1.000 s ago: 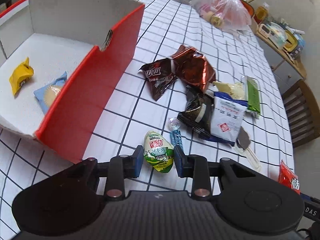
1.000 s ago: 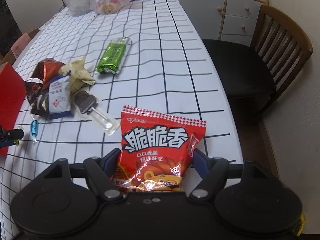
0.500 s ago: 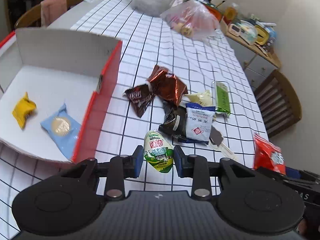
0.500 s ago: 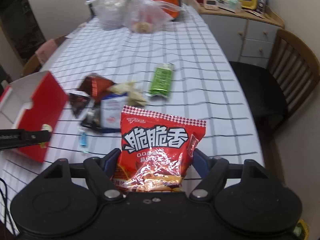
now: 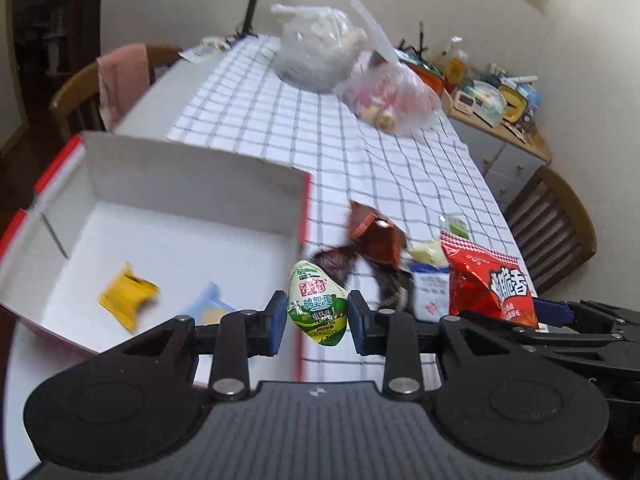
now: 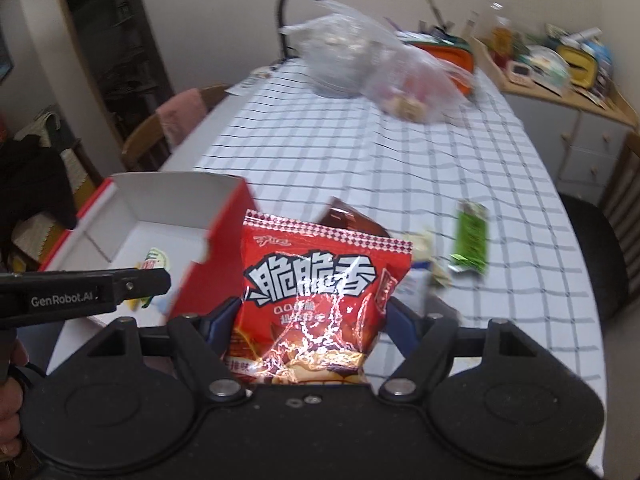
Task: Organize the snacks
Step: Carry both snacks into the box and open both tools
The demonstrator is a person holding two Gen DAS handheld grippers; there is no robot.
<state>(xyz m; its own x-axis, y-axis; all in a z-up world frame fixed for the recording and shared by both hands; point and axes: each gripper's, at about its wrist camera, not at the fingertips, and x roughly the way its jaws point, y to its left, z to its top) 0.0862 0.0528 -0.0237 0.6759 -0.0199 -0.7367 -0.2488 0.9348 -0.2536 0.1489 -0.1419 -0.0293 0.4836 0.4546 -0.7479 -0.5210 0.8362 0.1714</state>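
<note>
Both loads ride above the checked-cloth bench: the left gripper, fingers clamped on a small egg-shaped green-and-white snack packet, hangs over the near wall of the red cardboard box with white lining; the right gripper grasps a red foil crisp bag. Each should clear the rim before release, probably one at a time. Both packets stand upright, long axes vertical, tops up.

Soft dim daylight; motion blur; fisheye edges bent; glare on red packet.
</note>
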